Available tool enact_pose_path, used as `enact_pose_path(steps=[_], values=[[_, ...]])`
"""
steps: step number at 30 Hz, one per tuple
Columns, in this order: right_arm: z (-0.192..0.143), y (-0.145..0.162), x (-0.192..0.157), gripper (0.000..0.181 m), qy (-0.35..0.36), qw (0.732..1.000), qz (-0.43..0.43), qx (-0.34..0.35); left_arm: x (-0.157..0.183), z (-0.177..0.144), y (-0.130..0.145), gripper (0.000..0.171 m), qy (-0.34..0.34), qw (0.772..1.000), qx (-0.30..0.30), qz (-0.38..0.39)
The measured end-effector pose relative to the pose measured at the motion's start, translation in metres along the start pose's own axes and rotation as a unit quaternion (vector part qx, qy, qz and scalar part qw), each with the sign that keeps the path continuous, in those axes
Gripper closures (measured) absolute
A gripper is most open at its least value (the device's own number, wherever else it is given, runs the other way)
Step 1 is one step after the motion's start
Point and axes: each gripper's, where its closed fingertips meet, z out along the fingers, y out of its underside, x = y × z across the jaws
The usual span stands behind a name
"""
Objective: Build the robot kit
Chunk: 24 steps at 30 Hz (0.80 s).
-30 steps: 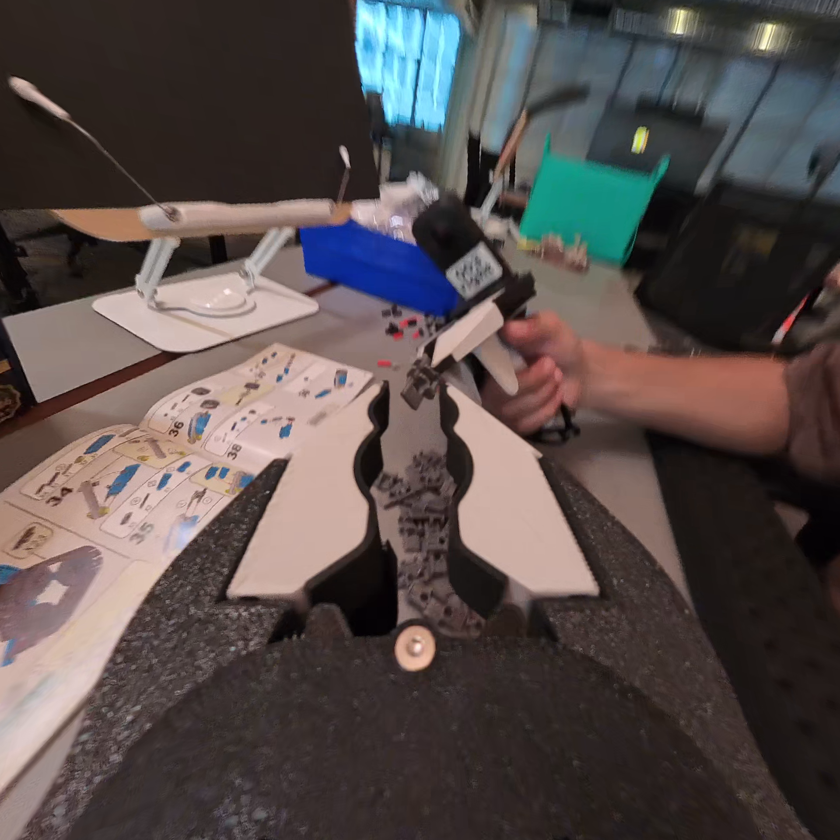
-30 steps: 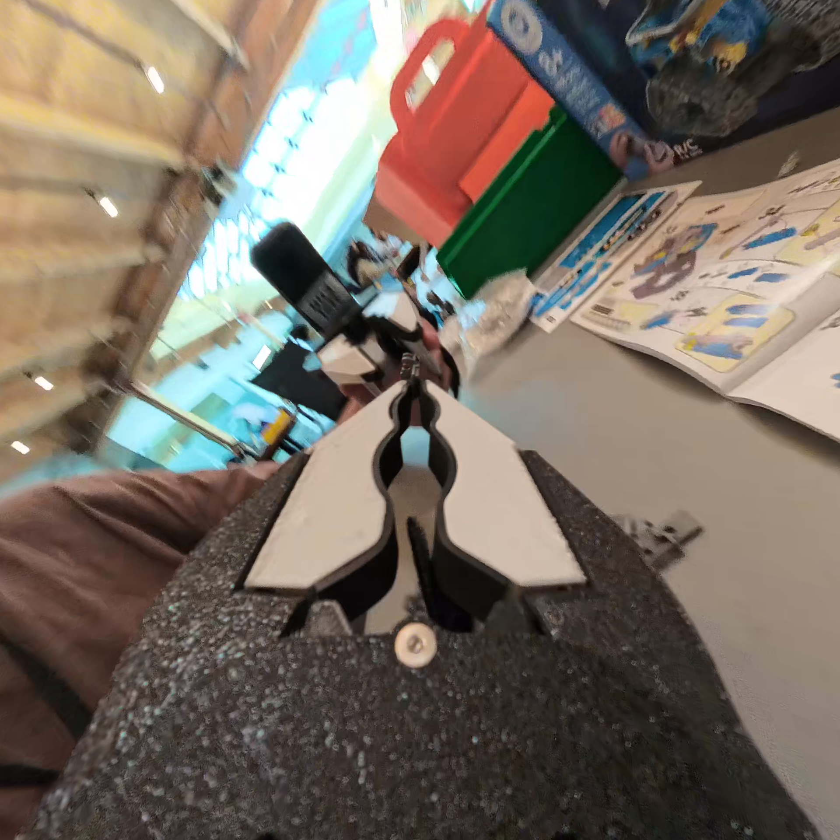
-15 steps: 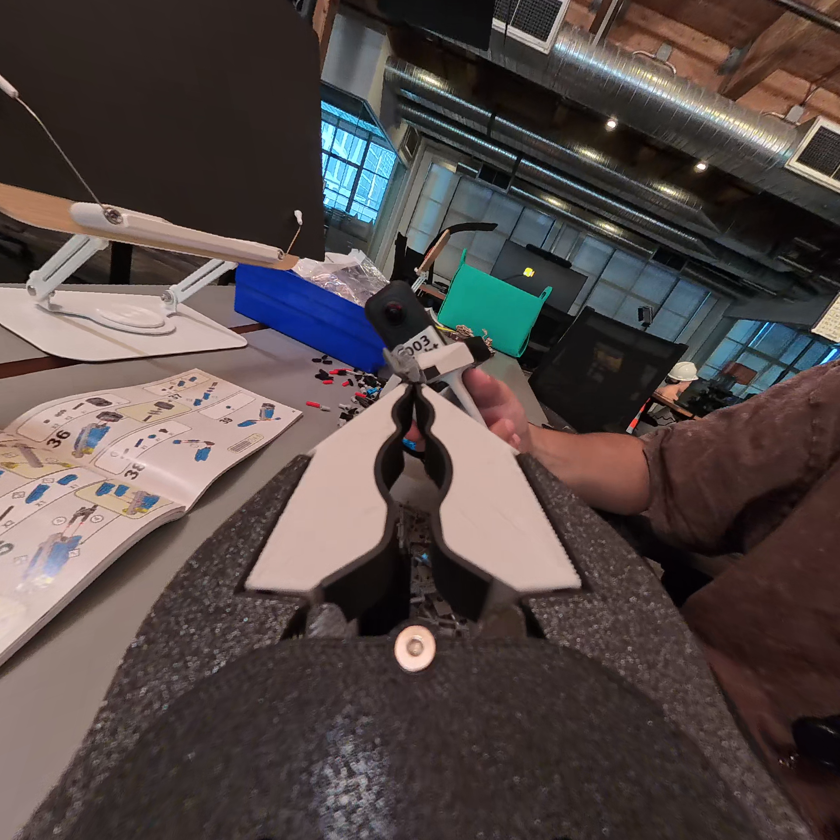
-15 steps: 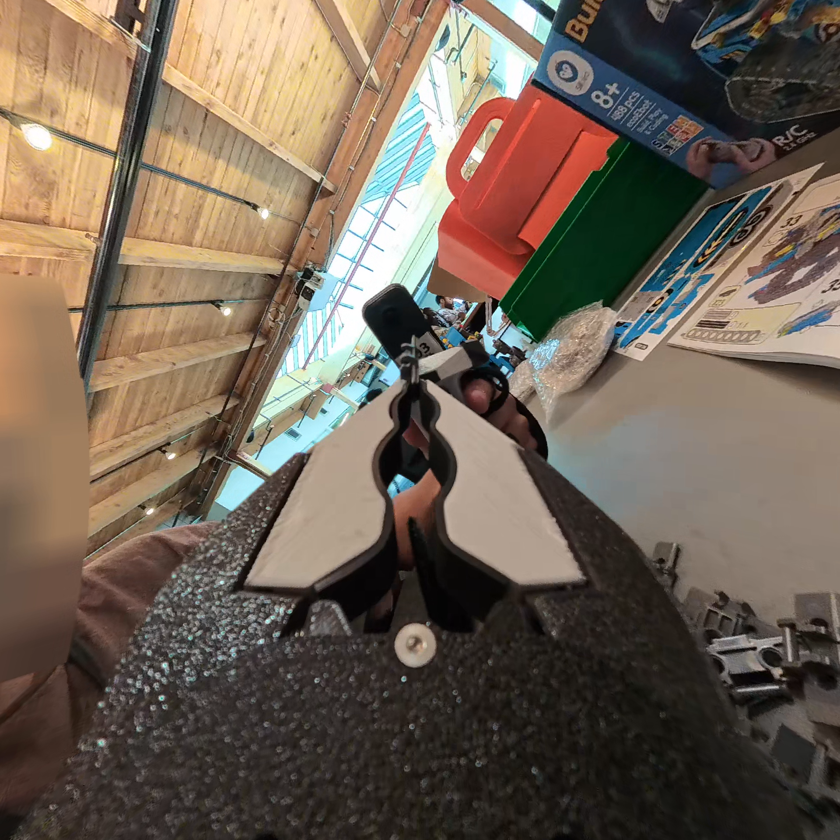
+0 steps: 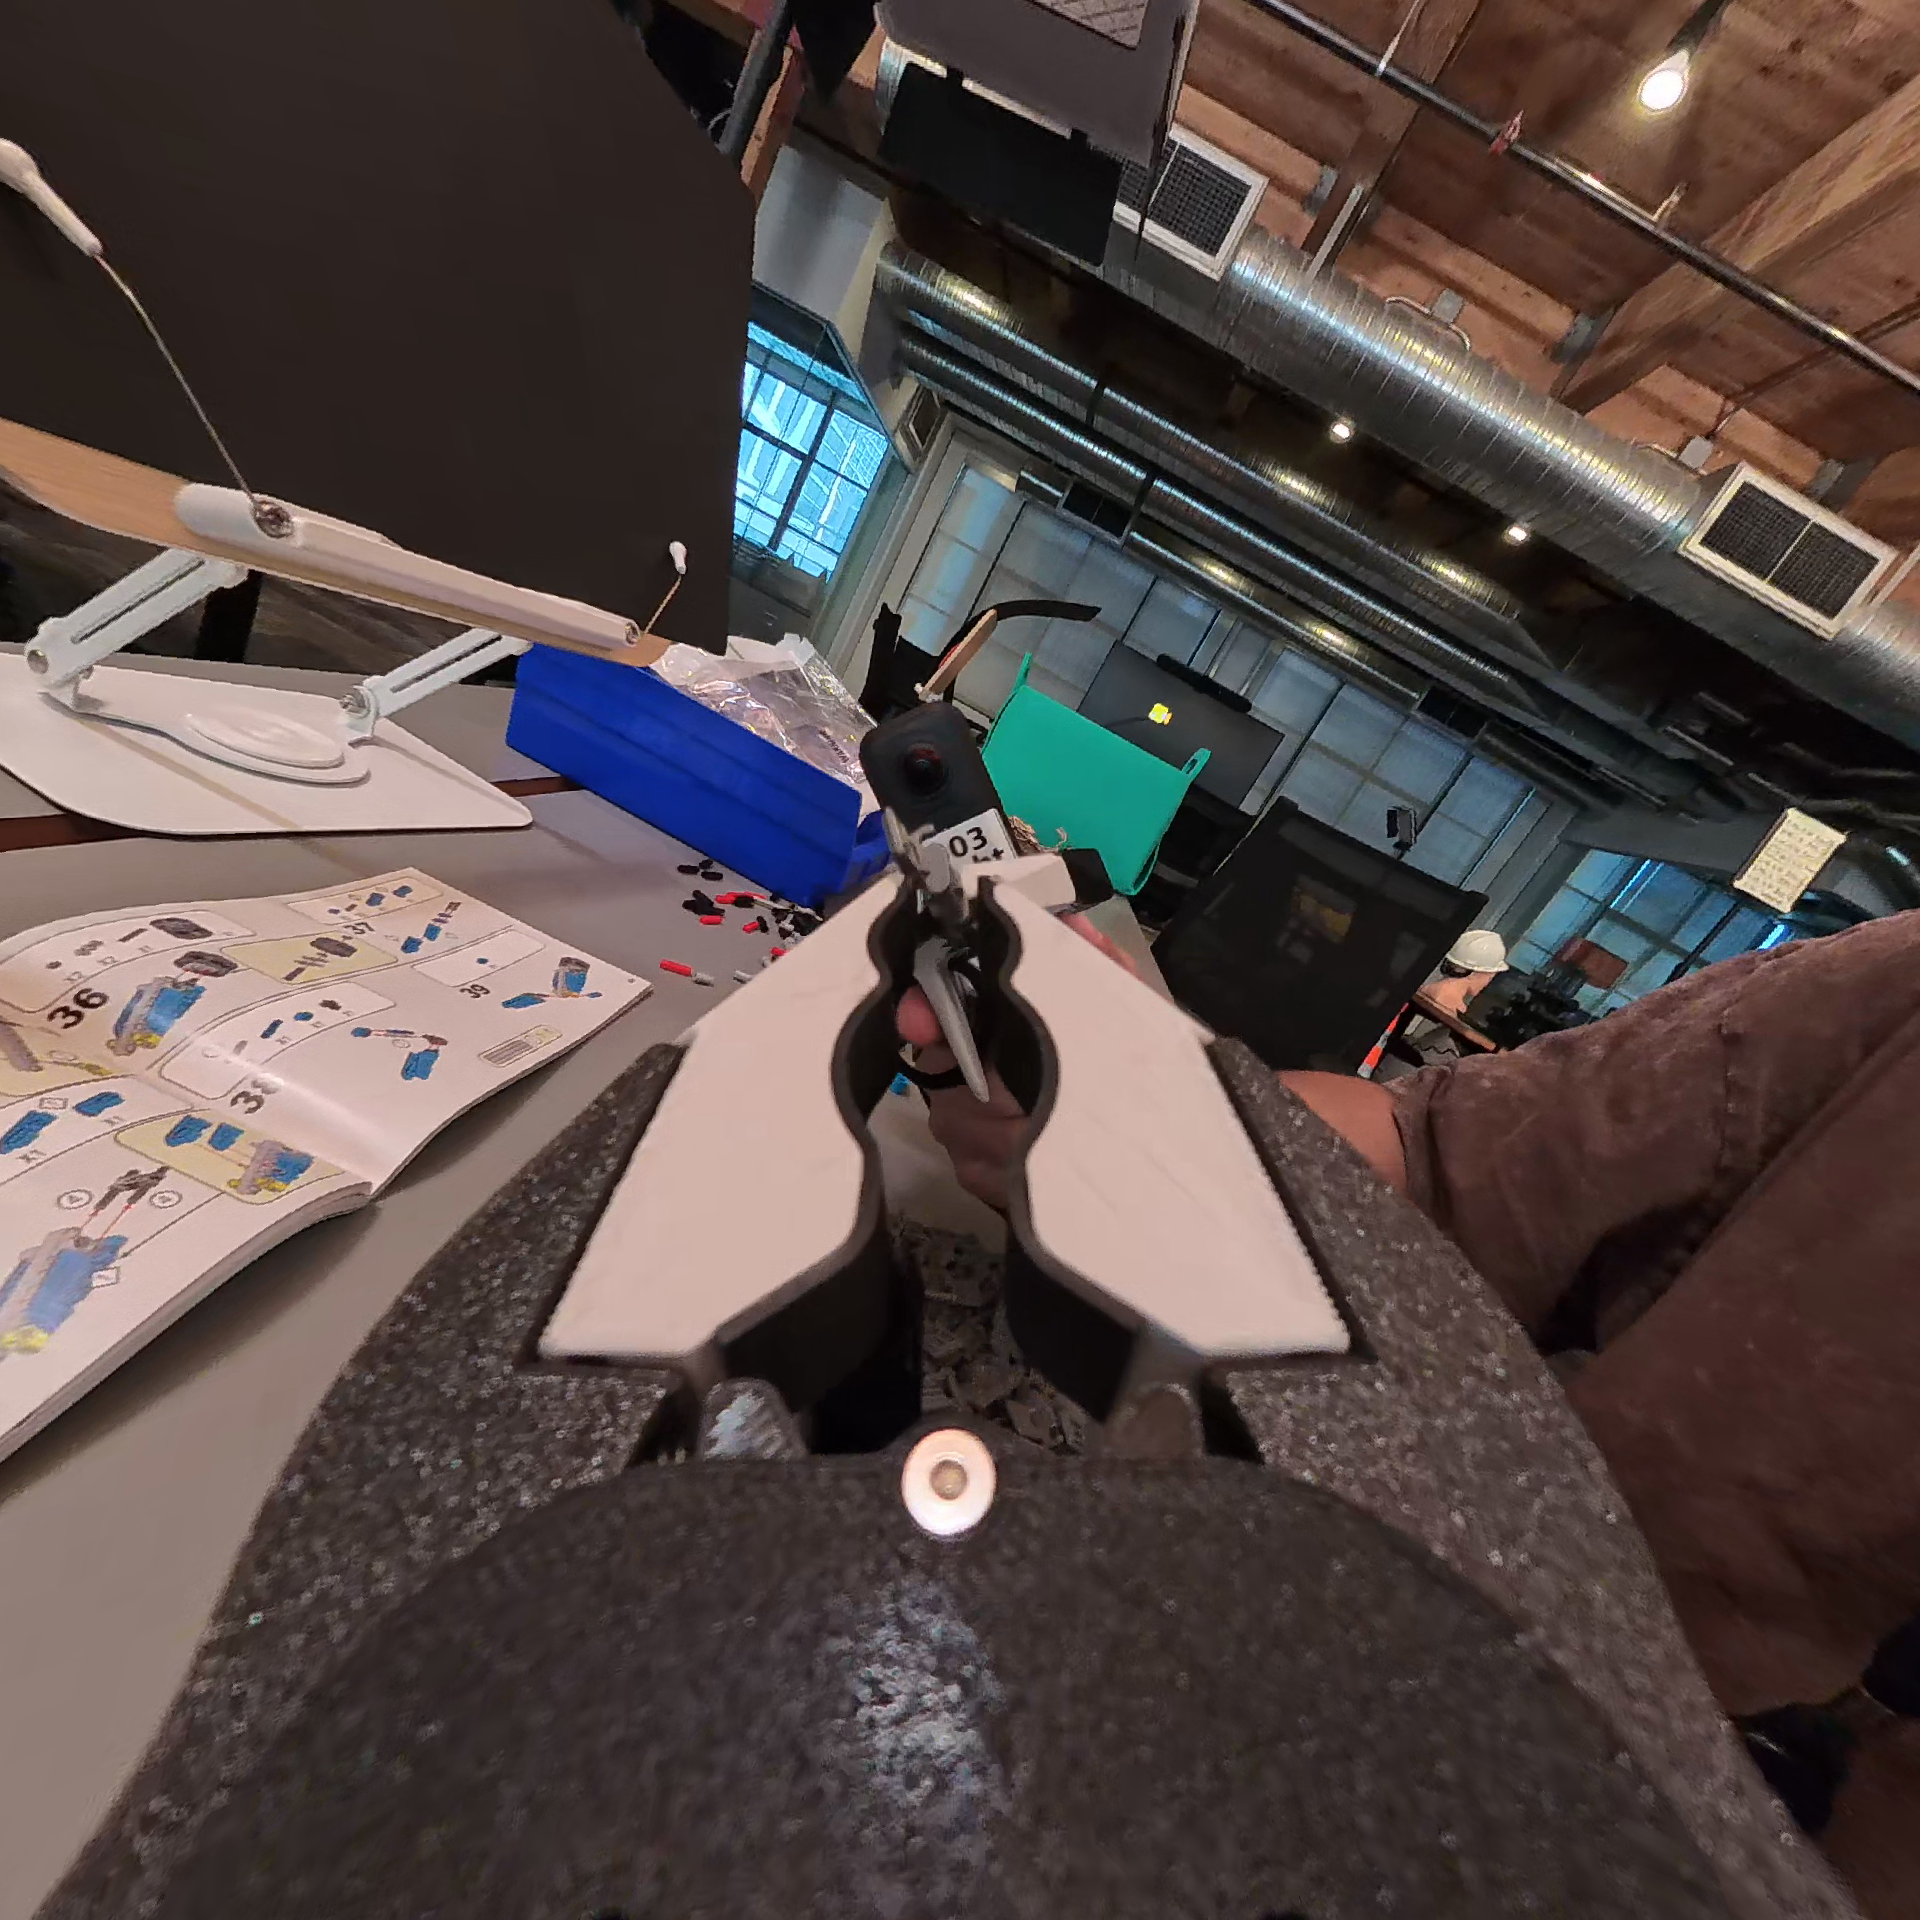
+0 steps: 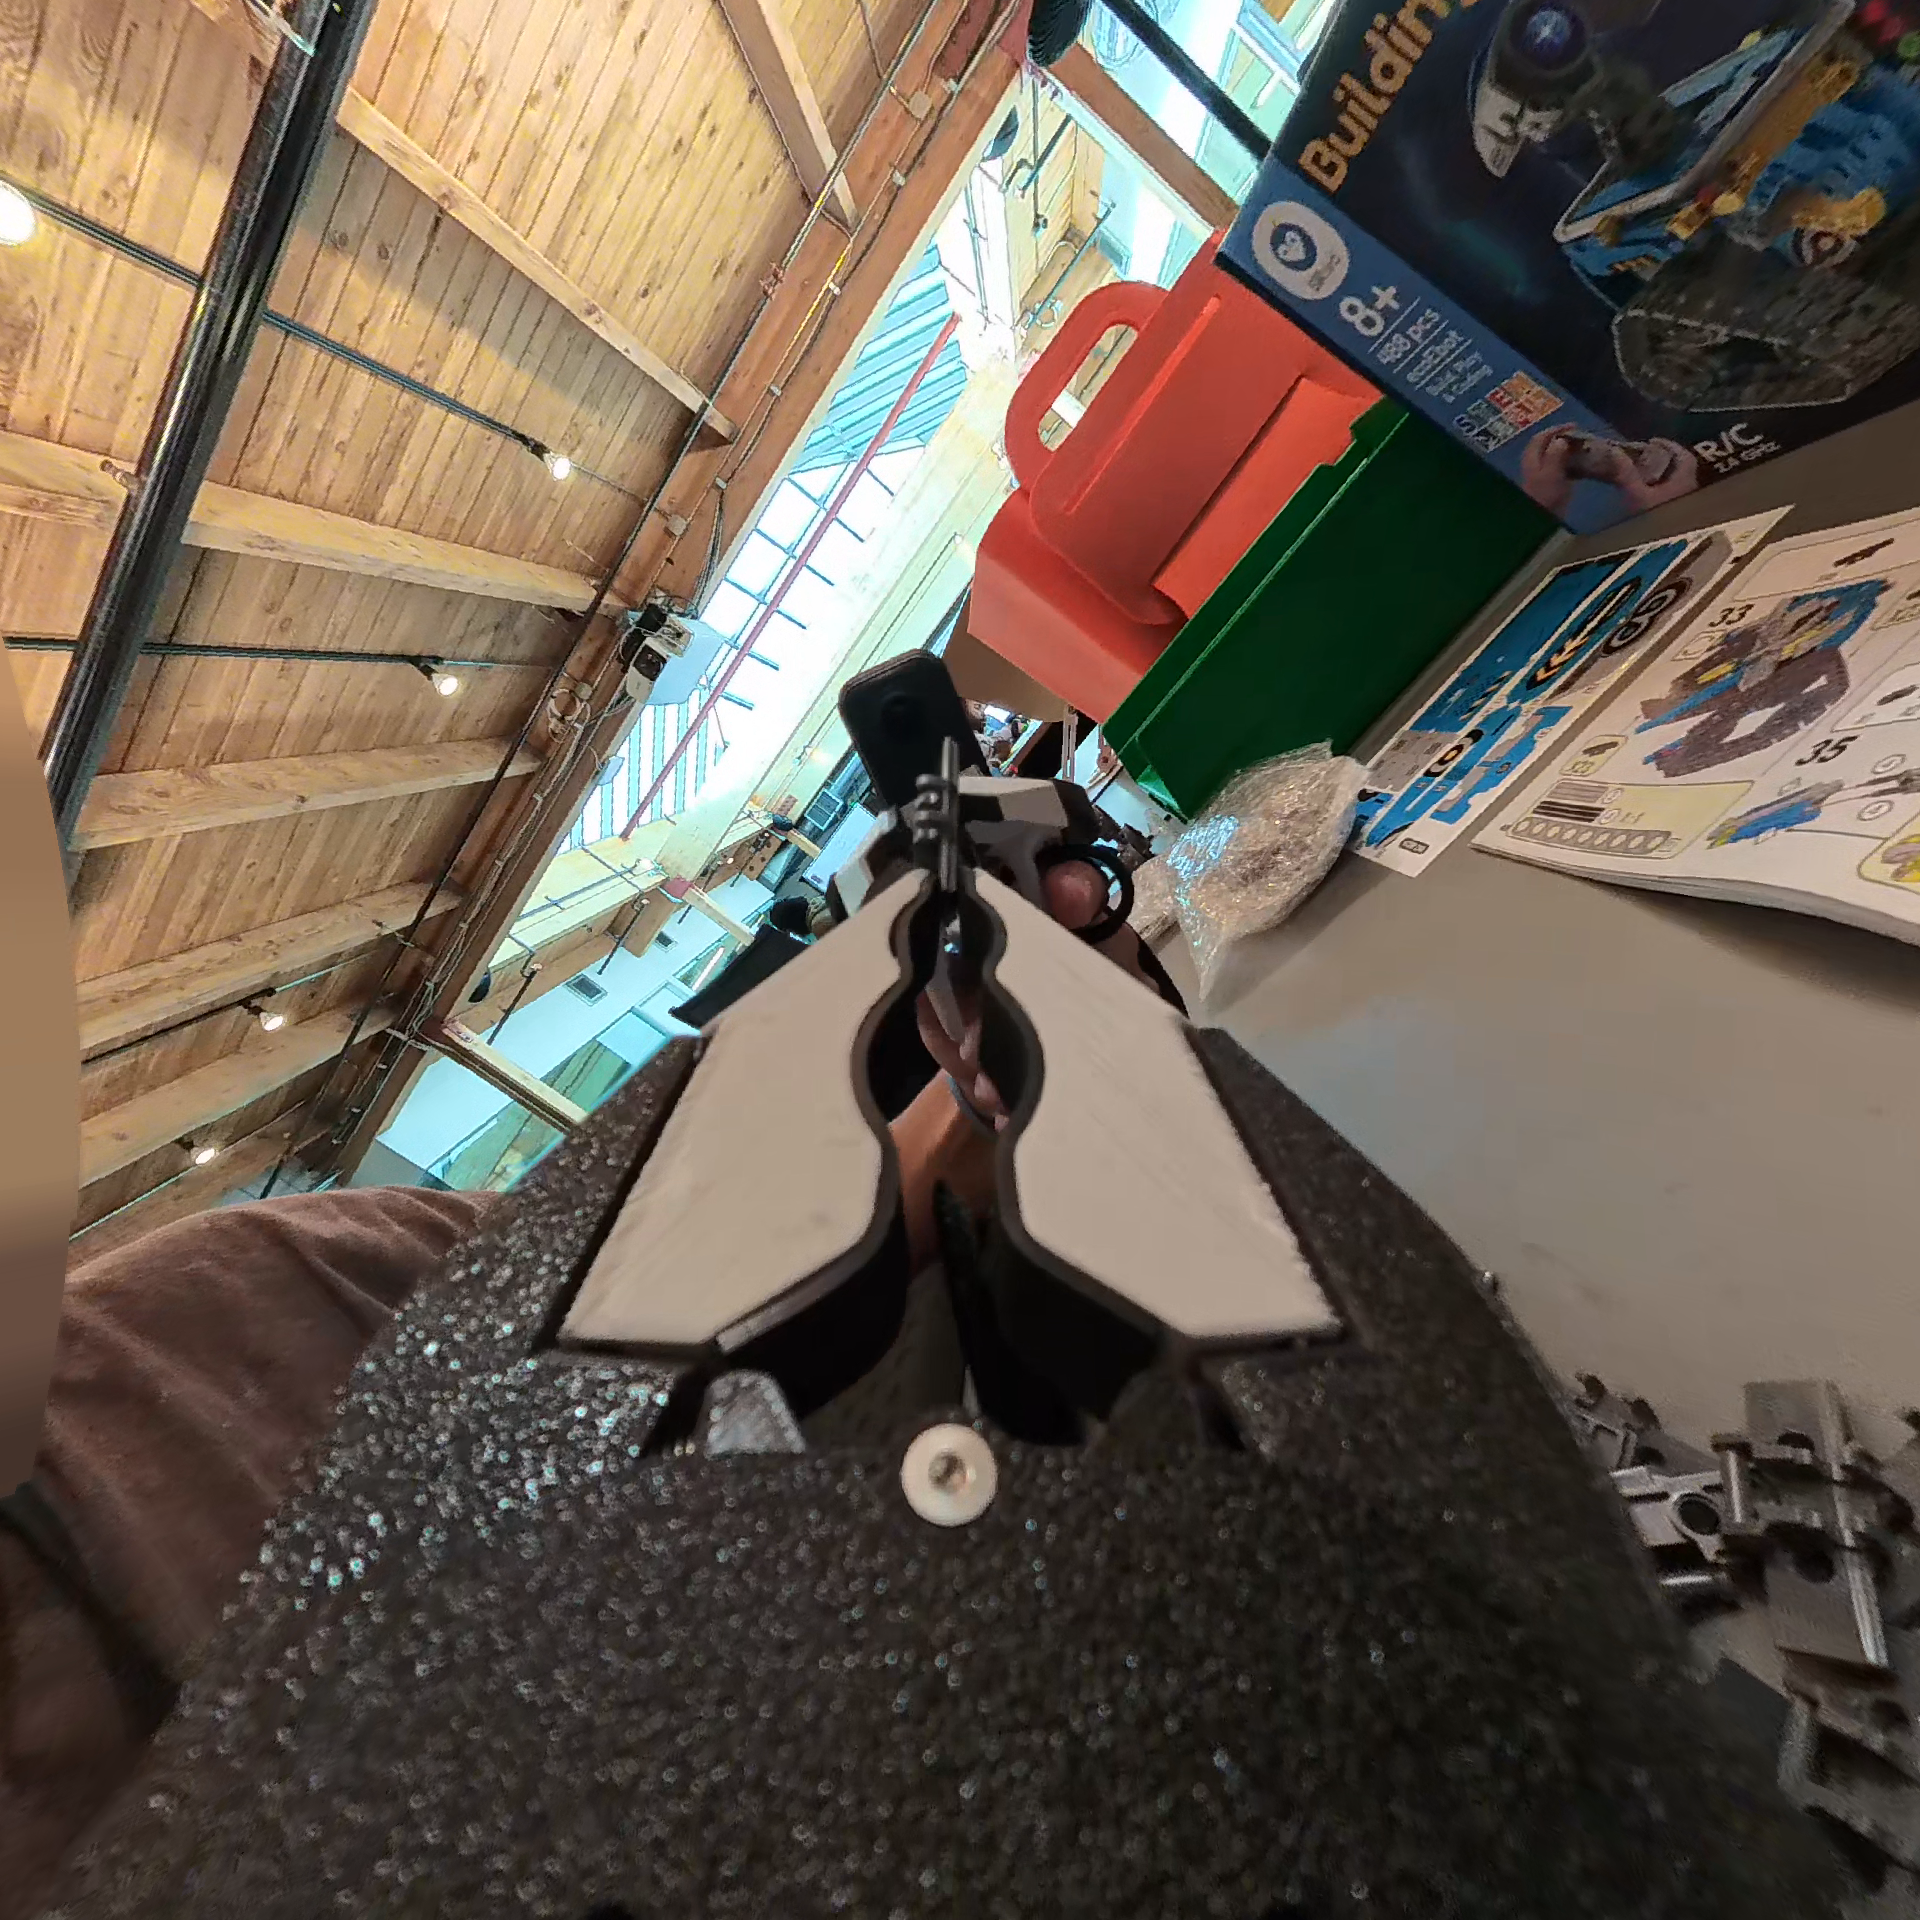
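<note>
**Both grippers raised, tip to tip**

Since a second ago I have lifted both grippers off the grey table. My left gripper, with smooth white fingers in speckled black foam, is pinched narrow on a small grey piece. My right gripper is likewise narrow on a dark slim piece, possibly the same part. Loose grey parts lie lower right. The glossy instruction booklet lies at left, with the blue bin beyond it.

Both feeds look pretty sharp from my end, just heavy fisheye bending at the edges. Daylight blows out the windows in the right wrist view, and small ceiling spots glare in the left. The worktop is evenly lit with soft shadows. The grey parts pile is slightly smeared near the corner.
</note>
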Motion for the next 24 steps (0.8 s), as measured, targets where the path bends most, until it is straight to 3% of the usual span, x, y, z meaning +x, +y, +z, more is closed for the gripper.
enact_pose_path(steps=[7,14,19,22,24], values=[[0.005,0.007,-0.005,0.179,-0.007,1.0,-0.009,-0.011,0.002,0.001,0.002,0.165,0.001,1.0,-0.003,0.003],[0.006,0.01,0.0,0.178,0.004,1.0,-0.019,-0.013,0.002,0.003,0.006,0.155,0.009,1.0,-0.018,-0.016],[0.009,0.016,0.003,0.178,0.016,0.999,-0.039,-0.027,-0.002,0.004,0.01,0.164,0.006,0.999,-0.029,-0.029],[0.005,0.013,0.01,0.175,0.045,0.996,-0.064,-0.037,-0.005,0.0,0.011,0.164,0.001,0.999,-0.045,-0.019],[-0.002,0.012,0.025,0.161,0.1,0.985,-0.12,-0.069,-0.011,-0.004,0.011,0.164,-0.017,0.998,-0.06,0.008]])
